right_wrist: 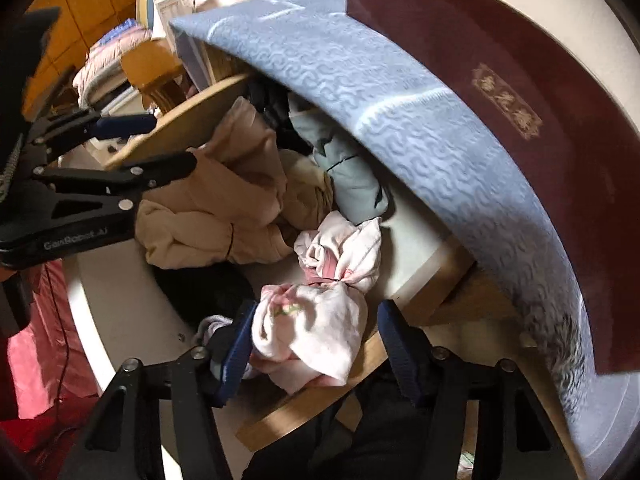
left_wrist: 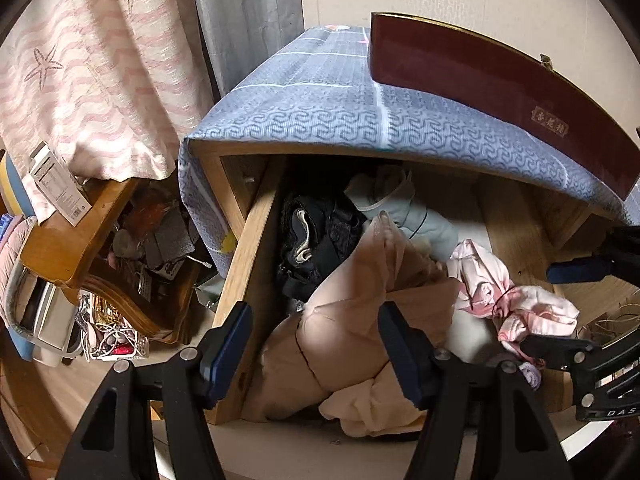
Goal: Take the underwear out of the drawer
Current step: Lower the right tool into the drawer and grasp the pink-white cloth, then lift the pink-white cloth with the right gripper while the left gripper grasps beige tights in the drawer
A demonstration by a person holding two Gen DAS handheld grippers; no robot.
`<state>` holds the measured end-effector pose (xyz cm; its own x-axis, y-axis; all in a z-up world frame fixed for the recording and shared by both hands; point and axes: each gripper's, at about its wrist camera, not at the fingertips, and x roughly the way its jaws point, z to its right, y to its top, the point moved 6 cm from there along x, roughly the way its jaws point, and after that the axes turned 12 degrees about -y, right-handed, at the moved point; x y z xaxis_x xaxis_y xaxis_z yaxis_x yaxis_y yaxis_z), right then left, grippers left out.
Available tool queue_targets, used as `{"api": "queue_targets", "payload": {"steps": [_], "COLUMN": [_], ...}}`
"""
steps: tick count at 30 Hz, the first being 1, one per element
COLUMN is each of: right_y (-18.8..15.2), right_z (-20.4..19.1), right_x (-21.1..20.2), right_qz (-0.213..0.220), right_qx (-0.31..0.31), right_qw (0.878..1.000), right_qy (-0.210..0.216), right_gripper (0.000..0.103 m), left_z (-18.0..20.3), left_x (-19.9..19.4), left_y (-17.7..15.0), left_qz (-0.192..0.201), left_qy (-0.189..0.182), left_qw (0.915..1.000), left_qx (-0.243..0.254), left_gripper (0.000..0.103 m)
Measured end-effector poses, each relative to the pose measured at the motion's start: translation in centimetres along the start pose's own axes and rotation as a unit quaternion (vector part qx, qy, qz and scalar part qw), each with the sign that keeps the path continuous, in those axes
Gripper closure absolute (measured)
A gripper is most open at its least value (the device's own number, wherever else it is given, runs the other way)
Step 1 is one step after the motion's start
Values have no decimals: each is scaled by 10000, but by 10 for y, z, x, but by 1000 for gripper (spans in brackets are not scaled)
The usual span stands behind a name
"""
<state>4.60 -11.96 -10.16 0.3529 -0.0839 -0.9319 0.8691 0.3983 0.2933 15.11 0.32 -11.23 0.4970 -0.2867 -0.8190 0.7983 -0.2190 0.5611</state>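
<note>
Inside, drawer: it stood pulled out from under a blue patterned cloth, wooden, and full of loose clothing.
Pink bundle: underwear, pink and white, tied in the middle with a thin dark band, lay at the drawer's right front, near the rim.
Beige garment: it filled the drawer's front left and middle, crumpled, just beside the pink bundle.
Black garment: it lay at the drawer's back left, against the side wall.
Pale blue garment: it lay at the drawer's back, behind the beige one, partly under the cloth.
Left claw: it hovered over the drawer's left front, jaws apart and released; the left finger stood outside the drawer's side wall, the right over the beige garment. Nothing was gripped.
Right claw: it pointed steeply down over the drawer's right front, with the near end of the pink bundle between its fingers. The left pad touched the fabric; the right pad stood clear of it, so the bundle was not clenched.
Dark red box: it sat on the cloth above the drawer, with gold lettering on its side.
</note>
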Motion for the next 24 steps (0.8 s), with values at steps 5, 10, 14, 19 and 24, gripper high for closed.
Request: {"api": "queue_targets", "payload": {"steps": [5, 10, 14, 19, 24], "right_y": [1, 1, 1, 1, -1], "right_z": [-8, -10, -5, 10, 19], "right_x": [15, 16, 0, -27, -58], "right_qz": [-343, -204, 118, 595, 942], "right_qx": [-221, -324, -88, 248, 472], "right_qw": [9991, 9993, 9998, 9975, 9936], "right_qy": [72, -7, 97, 306, 416], "right_gripper": [55, 73, 80, 81, 81], "left_z": [-2, -5, -5, 2, 15], "left_x": [1, 0, 0, 3, 12], "left_y": [-1, -2, -3, -1, 2], "left_qz": [-9, -8, -19, -55, -273], "left_qy": [32, 45, 48, -6, -32], "left_qw": [10000, 10000, 10000, 10000, 9990], "left_qx": [-10, -46, -45, 46, 347], "left_gripper": [37, 37, 37, 37, 37]}}
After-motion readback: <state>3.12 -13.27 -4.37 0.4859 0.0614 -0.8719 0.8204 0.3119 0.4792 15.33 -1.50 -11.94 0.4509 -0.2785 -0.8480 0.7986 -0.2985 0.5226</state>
